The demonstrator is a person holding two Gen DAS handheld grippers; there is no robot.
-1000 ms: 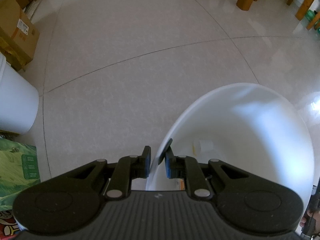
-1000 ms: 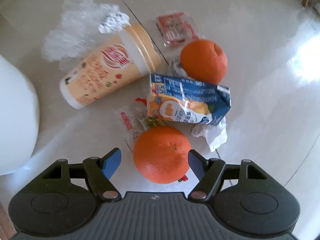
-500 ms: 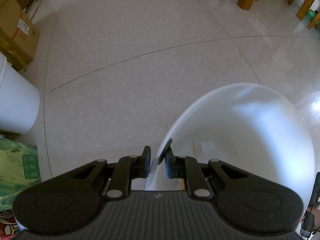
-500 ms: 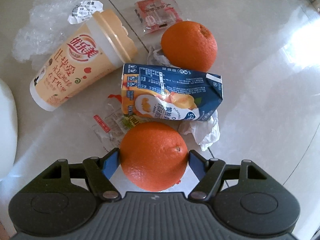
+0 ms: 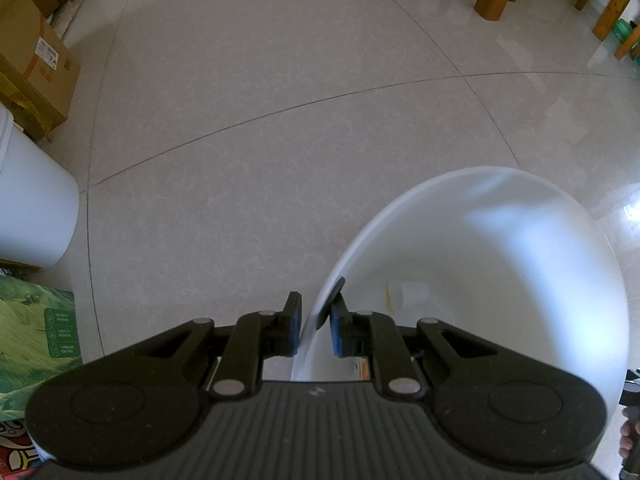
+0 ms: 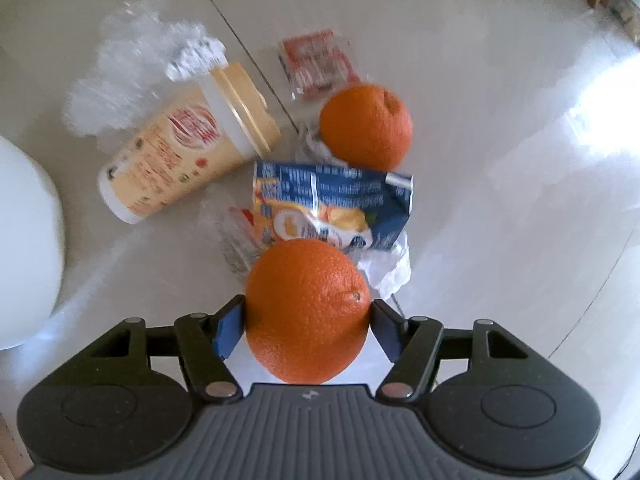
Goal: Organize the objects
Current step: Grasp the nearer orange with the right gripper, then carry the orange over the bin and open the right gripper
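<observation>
- Down on the pale tiled floor [image 5: 280,160], far left of the left wrist view, a white pail [image 5: 28,208] and cardboard boxes [image 5: 32,60] stand well apart from the action.
- Moving right, the left gripper [image 5: 314,326] is clamped nearly shut on the thin rim of the white bucket [image 5: 520,280], one pad outside the wall, one inside, holding it tipped towards the camera.
- Inside that bucket, one small pale item [image 5: 410,294] lies at the bottom; the view there is washed out, so I'd only guess it's a little cup or pot. By my reading the sorting has barely begun.
- Over to the right wrist view: the bucket's wall shows at the far left edge, near the pile.
- Next comes a clear crumpled plastic bag [image 6: 132,80], then a milk-tea cup [image 6: 180,152] on its side, lid on.
- Middle of the pile: a crushed blue juice carton [image 6: 332,208] lying on wrappers and a scrap of white tissue [image 6: 388,272], a red snack packet [image 6: 316,64] behind.
- The right gripper [image 6: 306,324] has just been closing, and both blue pads now press the flanks of the near orange [image 6: 306,308] at a medium spread. It looks lifted clear of the floor!
- Further right, a second orange [image 6: 366,126] sits untouched beside the carton.
- Judgement: this orange is in hand, not yet in the bucket; cup, carton, bag, packet, wrappers and the other orange all remain.
</observation>
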